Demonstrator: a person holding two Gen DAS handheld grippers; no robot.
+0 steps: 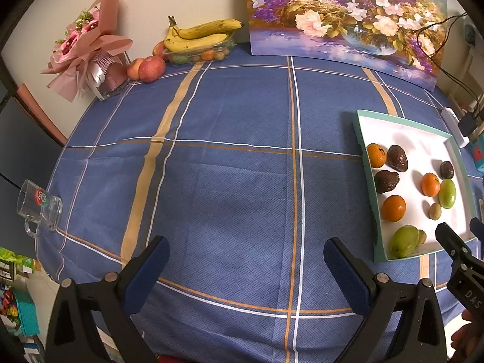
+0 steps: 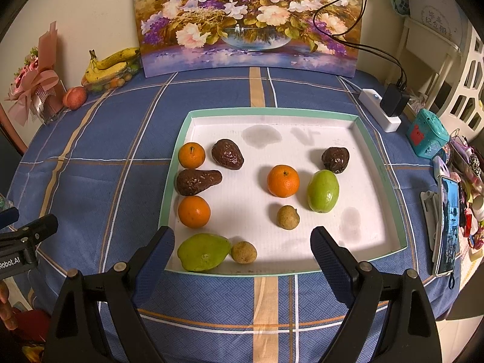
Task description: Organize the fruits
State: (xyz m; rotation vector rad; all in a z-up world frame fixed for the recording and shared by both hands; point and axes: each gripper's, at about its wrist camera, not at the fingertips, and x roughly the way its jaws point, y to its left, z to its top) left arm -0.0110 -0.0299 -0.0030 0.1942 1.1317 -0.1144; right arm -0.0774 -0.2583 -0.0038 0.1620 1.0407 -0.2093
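Blue tablecloth (image 2: 211,302), tray (image 2: 272,112), left tool (image 2: 18,230) cropped

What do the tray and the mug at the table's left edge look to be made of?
Tray: likely cardboard, a matte white floor with grey stains and a thin teal rim, like a box lid. Mug: clear glass, see-through with glossy highlights and a printed logo, lying on its side.

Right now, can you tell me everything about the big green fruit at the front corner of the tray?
The green fruit is smooth, yellow-green and oval with a slightly lumpy outline, and looks like a mango. It lies on its side in the front left corner of the white tray, close to the teal rim. A small round brown fruit touches its right end. An orange sits just behind it. Nothing grips it.
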